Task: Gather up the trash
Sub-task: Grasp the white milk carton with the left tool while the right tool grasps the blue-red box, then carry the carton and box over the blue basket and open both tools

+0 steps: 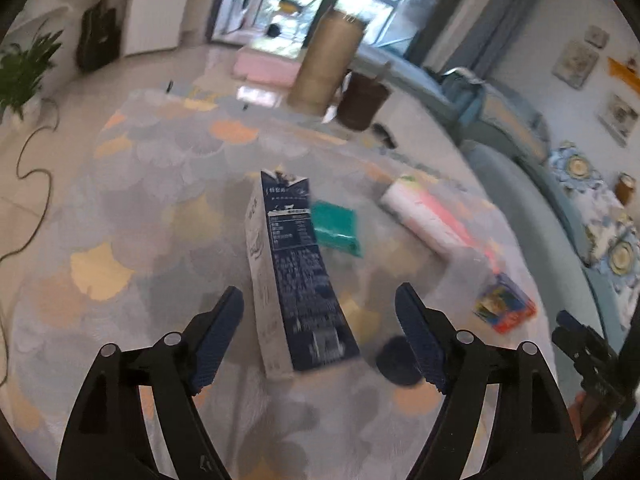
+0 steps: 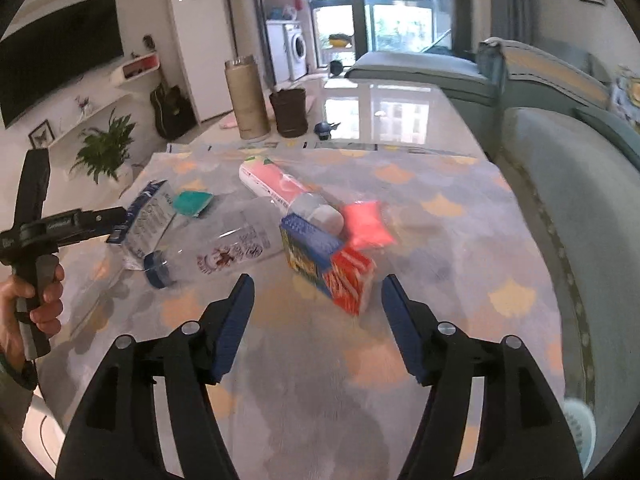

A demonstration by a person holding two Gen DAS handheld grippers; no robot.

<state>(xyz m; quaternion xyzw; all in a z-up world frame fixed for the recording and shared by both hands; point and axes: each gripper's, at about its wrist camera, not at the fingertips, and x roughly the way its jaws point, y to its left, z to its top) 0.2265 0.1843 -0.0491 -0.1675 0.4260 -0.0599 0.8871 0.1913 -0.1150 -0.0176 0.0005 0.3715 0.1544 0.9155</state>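
Two black grippers with blue pads, seen from their own wrist cameras above a table (image 2: pixel 460 216) covered in a pastel scallop-patterned cloth. Left gripper (image 1: pixel 320 336) spread wide and empty, with a navy and white milk carton (image 1: pixel 288 272) lying lengthwise in the gap between the pads, neither pad visibly touching it. Just beyond the carton's far end, a flat green packet (image 1: pixel 336 230). To the carton's right, a white and pink tube-shaped package (image 1: pixel 428 216), and nearer than that, a blue, yellow and red box (image 1: pixel 505 307). Close by the carton's near right corner, a dark round bottle cap (image 1: pixel 394 360). Right gripper (image 2: pixel 318 324) also spread wide and empty, hovering just short of the same colourful box (image 2: pixel 328 264). Behind that box, a bright pink pouch (image 2: pixel 366 226) and the pink and white package (image 2: pixel 276 184). Left of the box, a clear plastic bottle (image 2: pixel 212 254) on its side with a dark blue cap, touching the milk carton (image 2: pixel 150 220) beside it. At the right wrist view's left edge, a hand (image 2: pixel 30 300) gripping the left gripper's handle. Far beyond the carton on the table, a tall tan cylinder (image 2: pixel 246 98) and a brown cup (image 2: pixel 289 112). Blue-grey sofa (image 2: pixel 576 184) along the table's right side.
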